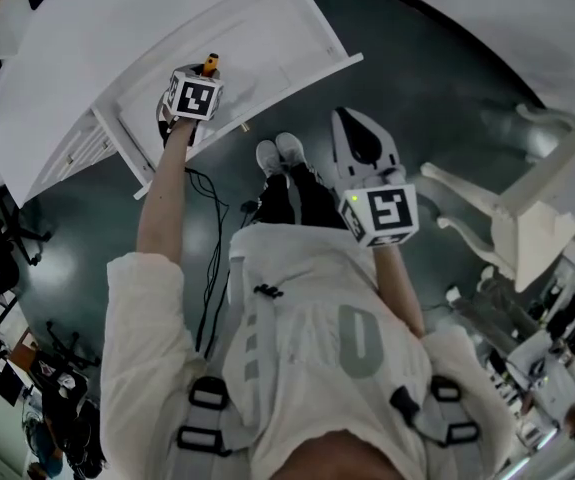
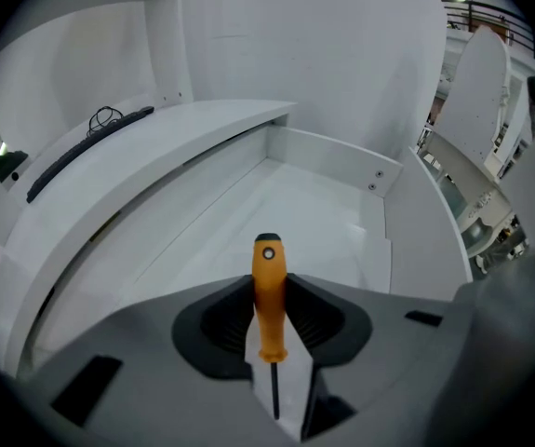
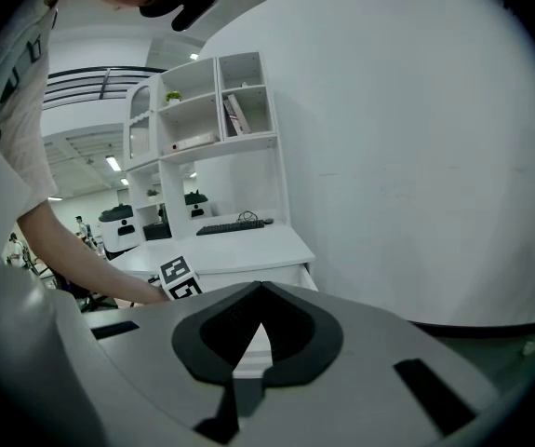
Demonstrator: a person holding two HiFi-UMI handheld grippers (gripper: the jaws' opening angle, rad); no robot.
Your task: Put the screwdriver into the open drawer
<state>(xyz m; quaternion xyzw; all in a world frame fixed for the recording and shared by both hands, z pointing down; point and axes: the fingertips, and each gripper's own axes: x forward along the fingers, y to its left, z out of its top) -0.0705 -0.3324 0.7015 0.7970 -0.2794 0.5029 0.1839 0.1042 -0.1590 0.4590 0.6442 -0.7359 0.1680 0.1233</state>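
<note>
A screwdriver (image 2: 269, 296) with an orange handle and a thin dark shaft sits between the pads of my left gripper (image 2: 269, 279), handle end pointing away. That gripper is shut on the handle. It hangs over the open white drawer (image 2: 309, 203), whose inside shows nothing else. From the head view the screwdriver's orange tip (image 1: 210, 64) shows just past the left gripper (image 1: 205, 76), above the drawer (image 1: 277, 38). My right gripper (image 1: 351, 118) is held off to the right over the dark floor. Its jaws (image 3: 260, 287) meet at the tips with nothing in them.
The white desk top (image 2: 155, 152) above the drawer carries a black keyboard (image 2: 86, 152). A shelf unit (image 3: 202, 110) stands on the desk. A white chair (image 1: 527, 208) is at the right. A black cable (image 1: 212, 258) trails on the floor by the person's shoes (image 1: 279, 153).
</note>
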